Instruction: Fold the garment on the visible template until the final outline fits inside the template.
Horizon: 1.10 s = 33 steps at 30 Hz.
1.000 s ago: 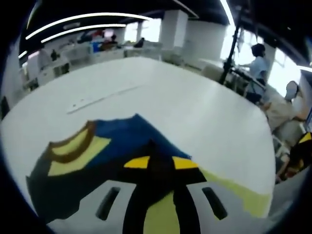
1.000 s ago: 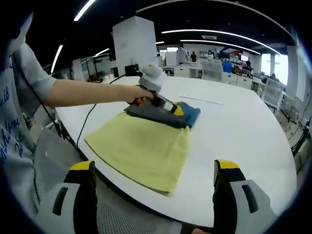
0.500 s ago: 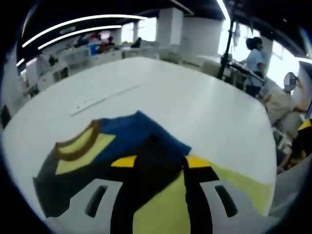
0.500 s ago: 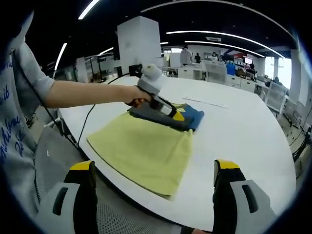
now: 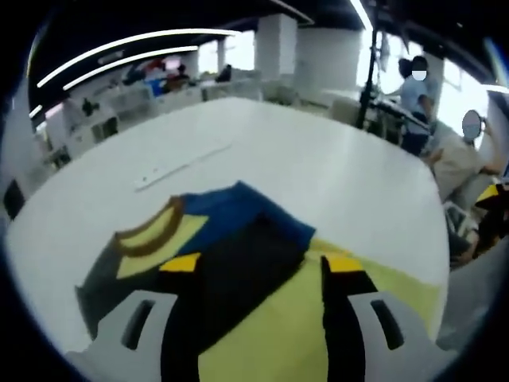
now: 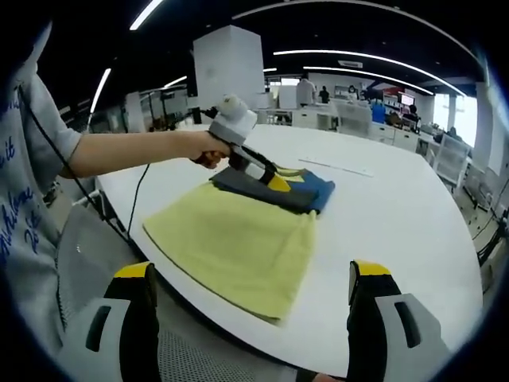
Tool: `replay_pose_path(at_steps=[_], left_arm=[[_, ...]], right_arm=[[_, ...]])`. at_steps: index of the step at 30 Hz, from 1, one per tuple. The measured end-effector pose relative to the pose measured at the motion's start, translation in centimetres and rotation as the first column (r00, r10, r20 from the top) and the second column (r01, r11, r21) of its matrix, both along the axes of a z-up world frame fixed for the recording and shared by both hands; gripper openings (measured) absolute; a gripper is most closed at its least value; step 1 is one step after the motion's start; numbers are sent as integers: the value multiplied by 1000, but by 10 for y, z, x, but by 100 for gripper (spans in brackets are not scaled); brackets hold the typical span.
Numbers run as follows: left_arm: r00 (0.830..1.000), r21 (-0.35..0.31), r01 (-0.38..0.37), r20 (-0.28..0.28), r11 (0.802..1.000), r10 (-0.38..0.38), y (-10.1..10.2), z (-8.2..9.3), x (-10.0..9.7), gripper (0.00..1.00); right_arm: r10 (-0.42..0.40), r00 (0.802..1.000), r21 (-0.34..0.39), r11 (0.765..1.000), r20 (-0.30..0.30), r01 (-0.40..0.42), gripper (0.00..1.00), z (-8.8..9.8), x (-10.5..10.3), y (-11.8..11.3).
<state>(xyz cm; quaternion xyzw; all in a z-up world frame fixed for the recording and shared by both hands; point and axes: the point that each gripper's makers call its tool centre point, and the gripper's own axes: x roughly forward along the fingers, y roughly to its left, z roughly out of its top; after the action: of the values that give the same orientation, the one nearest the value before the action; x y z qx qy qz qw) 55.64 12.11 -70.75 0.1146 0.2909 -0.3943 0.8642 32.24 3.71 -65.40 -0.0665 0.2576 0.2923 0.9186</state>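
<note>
A folded garment (image 5: pixel 238 219) in dark grey and blue, with a yellow and brown collar patch, lies on the white table. It rests across the far edge of the yellow template sheet (image 6: pixel 231 247). In the left gripper view, my left gripper (image 5: pixel 261 267) stands open just above the garment's dark part, with nothing between its yellow-tipped jaws. The right gripper view shows that same left gripper (image 6: pixel 274 181), held in a hand, tilted down over the garment (image 6: pixel 306 191). My right gripper (image 6: pixel 254 274) is open and empty, well back from the template near the table's front edge.
The big white table (image 6: pixel 398 215) has bare room to the right of and beyond the garment. A thin pale strip (image 5: pixel 179 163) lies further out on it. A black cable (image 6: pixel 135 211) hangs off the table's left edge. People stand by desks (image 5: pixel 413 103) past the table.
My left gripper's jaws have spread from nearly shut on the garment's dark fold to wide open, and the gripper has lifted a little. The right gripper has stayed put.
</note>
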Motion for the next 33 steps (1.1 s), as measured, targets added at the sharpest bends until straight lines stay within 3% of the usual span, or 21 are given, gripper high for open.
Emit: replay_pose_path(at_steps=[8,21,24,31,33], left_arm=[[1000,27,23,1,999,-23,16,3,-18,69],[999,15,35,9,999,-35,34,18,-42,92],[999,21,43,24,999,-44,39,22,-45,93],[998,-20,69,-1,997,-69,42,28,-65,97],[997,-43,71,13,997,-71,40,32,-70,100]], right_arm=[[16,1000,-9,1000,0,-16,100,0,0,3],[33,999,-17,999,1,-33,100,2,0,7],[37,999,-21,999,2,-37,100,3,1,8],[43,999,-28,999,4,-43,100,5,3,9],[46,999,-33,998,3,-45,100,5,3,9]])
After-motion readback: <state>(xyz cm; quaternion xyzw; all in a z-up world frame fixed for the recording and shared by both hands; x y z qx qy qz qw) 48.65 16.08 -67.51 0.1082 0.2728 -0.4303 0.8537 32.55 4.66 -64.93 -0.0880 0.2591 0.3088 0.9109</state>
